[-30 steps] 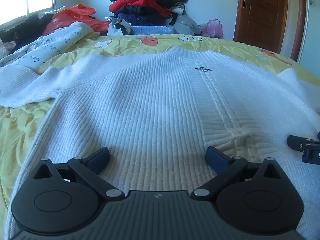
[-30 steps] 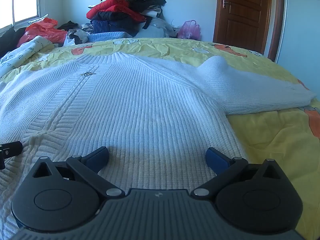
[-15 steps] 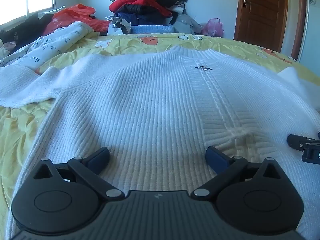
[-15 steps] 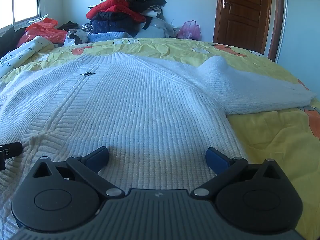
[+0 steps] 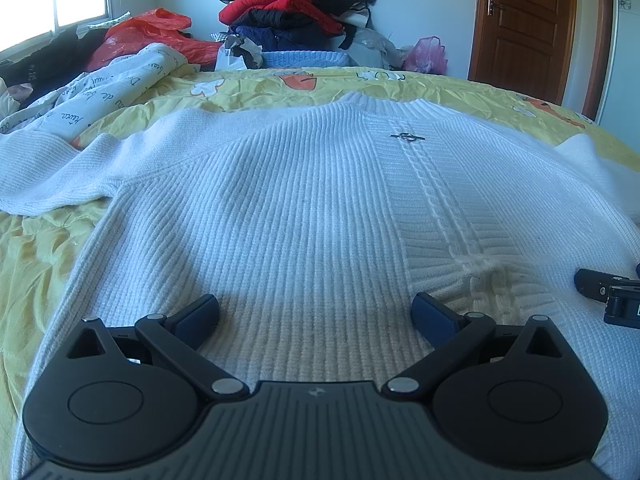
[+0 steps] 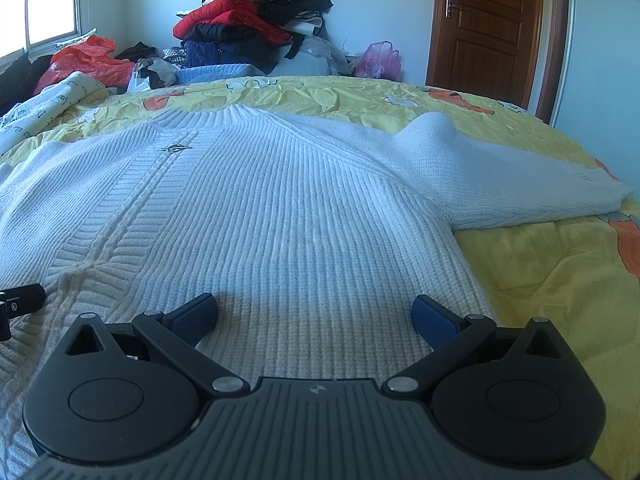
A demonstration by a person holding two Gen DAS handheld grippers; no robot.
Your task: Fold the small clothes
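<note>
A white ribbed knit sweater lies spread flat, front up, on a yellow bedspread, neck away from me. A small metal pin sits below the collar. Its left sleeve stretches off to the left, its right sleeve to the right. My left gripper hovers open over the hem's left half. My right gripper stands open over the hem's right half. Neither holds anything. Each gripper's tip shows at the other view's edge.
A pile of red, black and dark blue clothes stands behind the bed. Orange plastic bags and a printed white cloth lie at the far left. A brown door is at the back right.
</note>
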